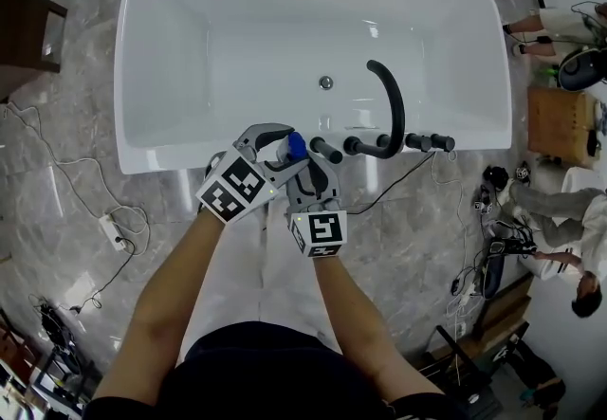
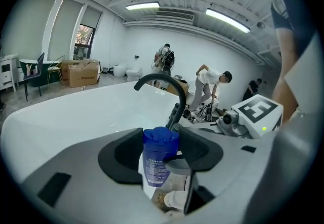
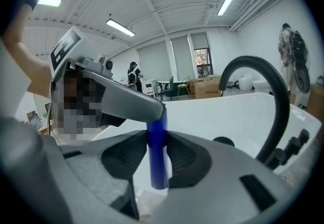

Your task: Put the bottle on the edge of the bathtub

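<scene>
A blue bottle (image 1: 296, 145) with a blue cap hangs upright just over the near rim of the white bathtub (image 1: 180, 164). My right gripper (image 1: 305, 168) is shut on it; in the right gripper view its pads (image 3: 177, 160) press the bottle's (image 3: 158, 157) narrow sides. My left gripper (image 1: 285, 149) comes in from the left. In the left gripper view the bottle (image 2: 158, 165) stands between its pads (image 2: 126, 154), which meet the cap on both sides. The right gripper's finger shows just below the cap.
A black curved faucet (image 1: 389, 103) and black tap handles (image 1: 429, 140) sit on the tub rim to the right of the grippers. Cables and a power strip (image 1: 114, 230) lie on the floor at left. People (image 1: 555, 262) and a wooden box (image 1: 560, 124) are at right.
</scene>
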`<state>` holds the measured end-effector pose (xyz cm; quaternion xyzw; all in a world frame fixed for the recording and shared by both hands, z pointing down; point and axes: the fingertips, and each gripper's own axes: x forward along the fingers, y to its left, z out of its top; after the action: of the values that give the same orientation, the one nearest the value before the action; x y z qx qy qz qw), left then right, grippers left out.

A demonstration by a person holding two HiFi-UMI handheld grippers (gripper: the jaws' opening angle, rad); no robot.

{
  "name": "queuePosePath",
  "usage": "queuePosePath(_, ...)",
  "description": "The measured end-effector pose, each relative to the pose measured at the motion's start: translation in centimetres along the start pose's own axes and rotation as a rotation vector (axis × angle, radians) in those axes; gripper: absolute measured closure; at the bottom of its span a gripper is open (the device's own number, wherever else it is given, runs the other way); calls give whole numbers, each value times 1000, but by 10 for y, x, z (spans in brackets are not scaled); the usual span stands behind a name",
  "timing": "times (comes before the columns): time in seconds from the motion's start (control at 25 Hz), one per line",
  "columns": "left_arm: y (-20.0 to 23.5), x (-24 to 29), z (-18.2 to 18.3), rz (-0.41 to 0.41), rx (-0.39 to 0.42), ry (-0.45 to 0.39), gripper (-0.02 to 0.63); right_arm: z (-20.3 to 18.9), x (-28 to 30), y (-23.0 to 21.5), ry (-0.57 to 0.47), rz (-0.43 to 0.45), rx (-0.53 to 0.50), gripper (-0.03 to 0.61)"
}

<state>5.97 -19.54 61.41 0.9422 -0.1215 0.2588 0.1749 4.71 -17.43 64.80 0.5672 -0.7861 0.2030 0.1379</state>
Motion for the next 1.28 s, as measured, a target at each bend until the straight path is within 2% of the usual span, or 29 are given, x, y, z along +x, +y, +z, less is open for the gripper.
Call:
queuePosePath(0.56,-12,18,-17,-28,102,6,394,-22,-2,-10,44,-33,35,449)
queuePosePath(0.68,-15,23,-24,-28,132,15,394,-32,-3,-11,80,-36,50,434)
queuePosePath(1.04,-18,30,-38,-20,136,-1,396,-67,-26,-23,188,-55,30,433)
queuePosePath(1.12,-18,30,-37,-22,142,-7,396,-73,-33,-25,202,-55,40,462)
queuePosePath(1.2,-19,30,-36,-23,154,-13,396,-76,-40,-26,216,-59,44,577)
queuePosePath(1.28,-18,32,-34,-22,169,-17,396,-78,-46,-25,226,-44,50,578)
